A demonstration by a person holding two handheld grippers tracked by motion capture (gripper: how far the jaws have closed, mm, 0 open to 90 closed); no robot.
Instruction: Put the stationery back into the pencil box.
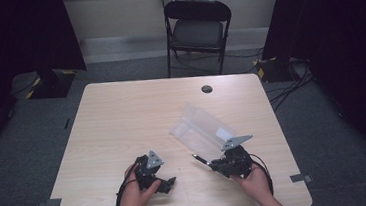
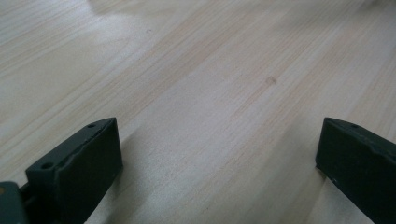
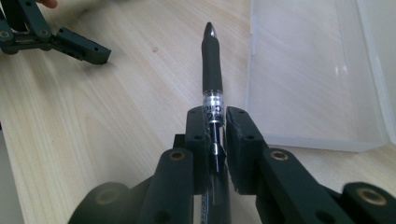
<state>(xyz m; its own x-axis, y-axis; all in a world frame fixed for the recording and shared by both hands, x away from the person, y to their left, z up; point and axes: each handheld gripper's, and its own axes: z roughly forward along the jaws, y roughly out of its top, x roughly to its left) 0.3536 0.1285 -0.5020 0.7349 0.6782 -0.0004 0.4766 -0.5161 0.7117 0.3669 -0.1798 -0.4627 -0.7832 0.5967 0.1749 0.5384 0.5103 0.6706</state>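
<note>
You work at a pale wood-grain table (image 1: 122, 118) with rounded corners, standing on grey carpet. Beyond its far edge stands a black folding chair with a grey seat (image 1: 197, 29), with dark curtains at both sides of the room and cables trailing over the floor at the right. A small dark round grommet (image 1: 207, 89) sits in the table near the far edge.

A clear plastic rectangular box (image 1: 201, 129) lies open on the table's right half, just beyond your right gripper (image 1: 207, 163). From the high view its inside looks bare (the plastic is see-through, so the wood shows through it), and a small white label sits at its near end.

Your right gripper is clamped on a black pen with a rubber grip and a clear barrel section (image 3: 212, 84). The pen runs forward between the jaws, its tip pointing away from your hand and lying just beside the box's near wall, outside the box.

Your left gripper (image 1: 165, 183) rests on the table's near left-of-centre part, well apart from the box, jaws spread wide with nothing between them.

The right gripper view gives you the printed band on the pen's barrel and the box's frosted wall close up, with the left gripper's jaw in the upper left corner. The left gripper view adds the bare wood grain with a small knot (image 2: 271, 80).
</note>
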